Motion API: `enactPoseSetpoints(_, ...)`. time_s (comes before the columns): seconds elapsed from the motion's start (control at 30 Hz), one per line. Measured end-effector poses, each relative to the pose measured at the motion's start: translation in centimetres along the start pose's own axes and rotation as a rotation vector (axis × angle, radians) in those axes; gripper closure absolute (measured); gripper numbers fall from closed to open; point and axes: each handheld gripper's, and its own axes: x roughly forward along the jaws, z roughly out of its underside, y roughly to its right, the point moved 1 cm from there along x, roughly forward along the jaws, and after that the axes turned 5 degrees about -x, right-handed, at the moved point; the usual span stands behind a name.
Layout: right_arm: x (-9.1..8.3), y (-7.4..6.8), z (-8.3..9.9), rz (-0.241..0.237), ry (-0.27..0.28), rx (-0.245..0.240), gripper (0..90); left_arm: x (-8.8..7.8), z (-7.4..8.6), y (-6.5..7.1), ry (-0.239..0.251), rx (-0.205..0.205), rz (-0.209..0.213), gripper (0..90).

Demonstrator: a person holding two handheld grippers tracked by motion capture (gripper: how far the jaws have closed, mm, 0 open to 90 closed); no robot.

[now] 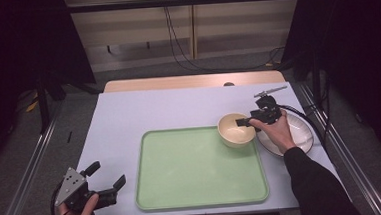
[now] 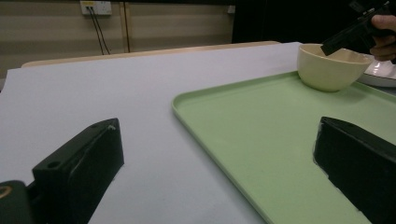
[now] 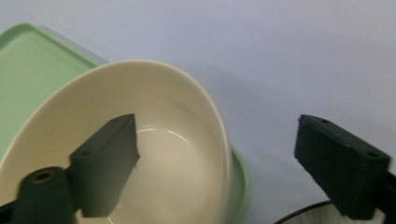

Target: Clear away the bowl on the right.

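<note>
A cream bowl [image 1: 236,130] [image 2: 329,67] [image 3: 173,154] stands upright in the far right corner of the green tray [image 1: 192,172] [image 2: 261,130] [image 3: 28,60]. My right gripper [image 1: 247,119] [image 3: 215,119] is open and straddles the bowl's right rim. One jaw hangs inside the bowl and the other outside, and neither pad presses on the rim. The bowl looks empty. At the table's near left corner my left gripper [image 1: 108,173] [image 2: 218,126] is held open with nothing between its jaws, pointing toward the tray. In the left gripper view the right gripper [image 2: 345,37] is seen over the bowl.
A white plate [image 1: 300,131] [image 2: 380,70] [image 3: 308,217] with a dark rim lies on the table just right of the tray, under the right hand. The pale tabletop [image 1: 153,109] stretches bare to the left of and beyond the tray. Cables hang behind the table.
</note>
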Motion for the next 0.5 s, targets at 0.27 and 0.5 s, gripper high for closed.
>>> enactPoseSetpoints(0.27,-1.4,0.2,-0.2,0.007,0.04,0.006,3.2,0.0,0.0,0.0,0.0,-0.001,-0.001,1.7)
enactPoseSetpoints(0.5,-2.9,-0.1,0.3,0.062,0.125,-0.041,4.5,0.0,0.0,-0.1,-0.001,0.002,-0.008,1.7)
